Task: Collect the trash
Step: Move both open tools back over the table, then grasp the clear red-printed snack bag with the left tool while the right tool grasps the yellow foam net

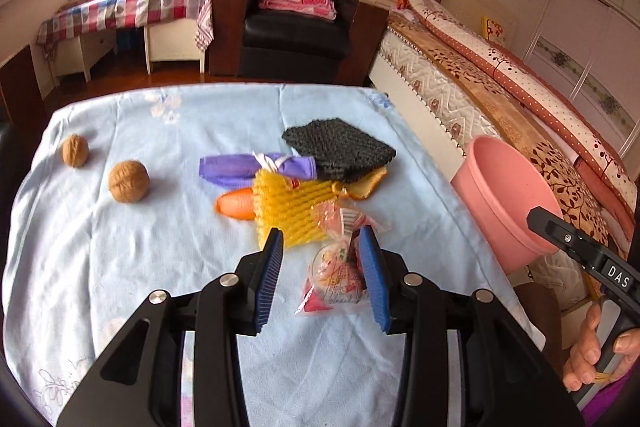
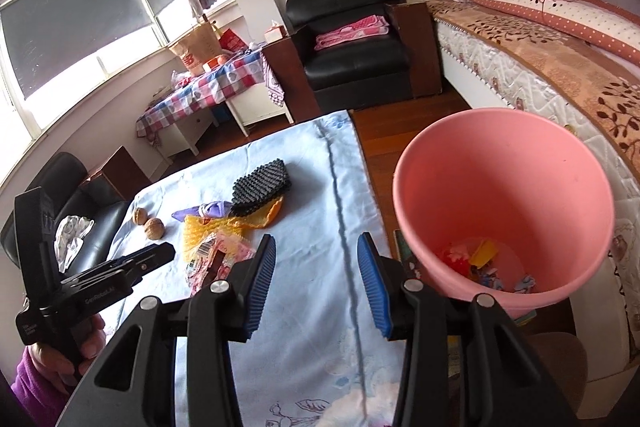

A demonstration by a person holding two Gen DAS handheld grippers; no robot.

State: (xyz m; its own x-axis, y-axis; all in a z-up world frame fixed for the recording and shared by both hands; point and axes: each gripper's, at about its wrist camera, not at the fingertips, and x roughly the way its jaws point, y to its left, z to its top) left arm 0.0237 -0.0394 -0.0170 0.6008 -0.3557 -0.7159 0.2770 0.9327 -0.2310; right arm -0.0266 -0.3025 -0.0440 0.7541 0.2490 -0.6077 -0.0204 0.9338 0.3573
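My left gripper (image 1: pixel 322 241) is open just above the table, its jaws on either side of a crumpled clear and red snack wrapper (image 1: pixel 338 277). Behind it lie a yellow foam net (image 1: pixel 292 209), an orange piece (image 1: pixel 236 205), a purple cloth (image 1: pixel 248 169) and a black foam net (image 1: pixel 340 149). A pink bin (image 2: pixel 504 203) stands off the table's right edge with several scraps at its bottom. My right gripper (image 2: pixel 316 255) is open and empty over the cloth, left of the bin. The wrapper also shows in the right wrist view (image 2: pixel 216 259).
Two walnuts (image 1: pixel 129 181) (image 1: pixel 75 149) lie on the light blue tablecloth (image 1: pixel 120 267) at the left. A bed (image 1: pixel 500 87) runs along the right, beyond the bin. A black armchair (image 1: pixel 300 15) and a checked side table (image 1: pixel 128 7) stand behind.
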